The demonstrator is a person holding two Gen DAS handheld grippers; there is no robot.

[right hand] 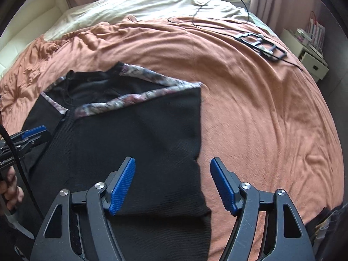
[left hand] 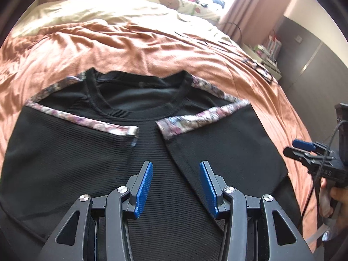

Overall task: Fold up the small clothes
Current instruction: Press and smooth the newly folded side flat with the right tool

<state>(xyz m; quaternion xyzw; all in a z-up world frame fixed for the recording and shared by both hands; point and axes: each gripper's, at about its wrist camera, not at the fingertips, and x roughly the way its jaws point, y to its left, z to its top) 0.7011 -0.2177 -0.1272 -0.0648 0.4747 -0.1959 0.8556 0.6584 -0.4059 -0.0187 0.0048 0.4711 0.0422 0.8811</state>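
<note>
Your black top lies flat on the orange blanket of the bed, toward the bed's left side and near edge, with its round neckline pointing away from you. Both sleeves, each trimmed with a floral band, are folded inward so their cuffs nearly meet at the middle of the chest. Your left claw hangs over the middle of the top with its blue pads spread apart and nothing between them. Your right claw is also spread wide and empty, straddling the top's right edge: the left pad is over black cloth, the right pad over bare blanket. Farther toward the bed's right edge a black buckle-like frame rests on the blanket, with a thin cable beyond it.
</note>
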